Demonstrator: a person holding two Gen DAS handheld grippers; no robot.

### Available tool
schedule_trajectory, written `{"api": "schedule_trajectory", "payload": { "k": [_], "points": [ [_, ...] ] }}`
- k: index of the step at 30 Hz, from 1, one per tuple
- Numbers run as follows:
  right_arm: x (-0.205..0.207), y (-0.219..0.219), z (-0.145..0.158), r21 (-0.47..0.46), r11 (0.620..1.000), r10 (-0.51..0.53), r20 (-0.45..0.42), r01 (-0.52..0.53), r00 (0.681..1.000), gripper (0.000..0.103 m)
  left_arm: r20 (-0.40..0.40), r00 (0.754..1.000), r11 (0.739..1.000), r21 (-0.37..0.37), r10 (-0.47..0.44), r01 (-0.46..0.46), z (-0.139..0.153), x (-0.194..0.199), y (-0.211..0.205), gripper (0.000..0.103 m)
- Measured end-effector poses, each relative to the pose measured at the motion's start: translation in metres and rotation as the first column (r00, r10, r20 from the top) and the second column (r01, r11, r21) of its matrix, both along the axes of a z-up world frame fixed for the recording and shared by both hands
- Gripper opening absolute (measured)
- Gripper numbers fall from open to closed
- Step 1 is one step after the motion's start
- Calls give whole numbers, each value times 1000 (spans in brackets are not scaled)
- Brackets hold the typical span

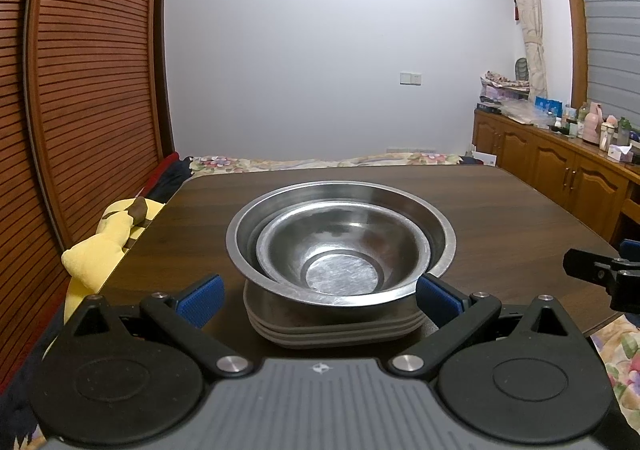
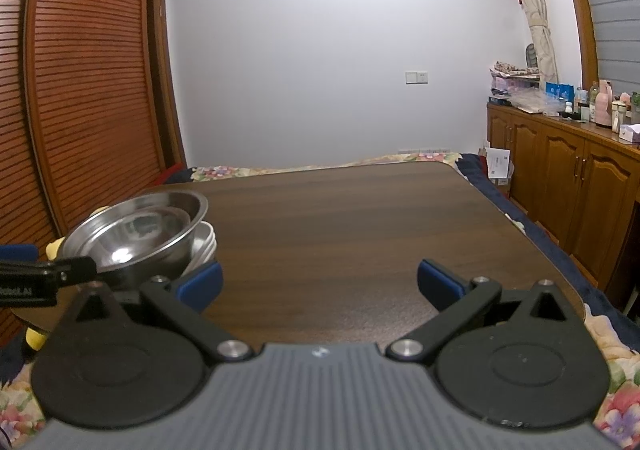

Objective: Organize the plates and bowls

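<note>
Nearest the left wrist camera sat the left tool, its 2 blue-padded fingers spread wide and pinching nothing. Between and just beyond them stood the stack: a small steel bowl nested inside a large steel bowl, both upright, resting on a pile of grey plates on the dark wooden bench. The right pad lay just beside the large bowl's near rim; whether it touched could not be told. A yellow soft toy lay off the bench's left edge, beside a slatted wooden door. Part of the right tool showed at the far right edge. A wooden cabinet crowded with bottles stood along the right wall.

From the right wrist camera, the right tool was nearest, its blue pads likewise spread apart with only bare bench between them. The bowls and the plates beneath them stood at the left, near the bench's left edge, with the left tool's black finger reaching in front of the large bowl's near rim. A flowered bedspread showed below the bench at the right.
</note>
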State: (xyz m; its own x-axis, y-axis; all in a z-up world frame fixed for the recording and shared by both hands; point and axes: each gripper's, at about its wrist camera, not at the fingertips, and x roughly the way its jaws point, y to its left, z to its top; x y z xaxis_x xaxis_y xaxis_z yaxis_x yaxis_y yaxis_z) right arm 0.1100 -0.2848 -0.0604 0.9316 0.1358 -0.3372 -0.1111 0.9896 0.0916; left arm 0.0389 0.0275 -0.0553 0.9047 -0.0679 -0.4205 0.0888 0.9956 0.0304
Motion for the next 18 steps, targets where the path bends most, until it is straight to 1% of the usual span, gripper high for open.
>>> {"api": "schedule_trajectory", "payload": {
  "k": [18],
  "points": [
    [-3, 1, 2, 4, 1000, 7, 7, -7, 1000, 103, -1, 1000, 1000, -5, -2, 2, -1, 1, -1, 103]
  ]
}}
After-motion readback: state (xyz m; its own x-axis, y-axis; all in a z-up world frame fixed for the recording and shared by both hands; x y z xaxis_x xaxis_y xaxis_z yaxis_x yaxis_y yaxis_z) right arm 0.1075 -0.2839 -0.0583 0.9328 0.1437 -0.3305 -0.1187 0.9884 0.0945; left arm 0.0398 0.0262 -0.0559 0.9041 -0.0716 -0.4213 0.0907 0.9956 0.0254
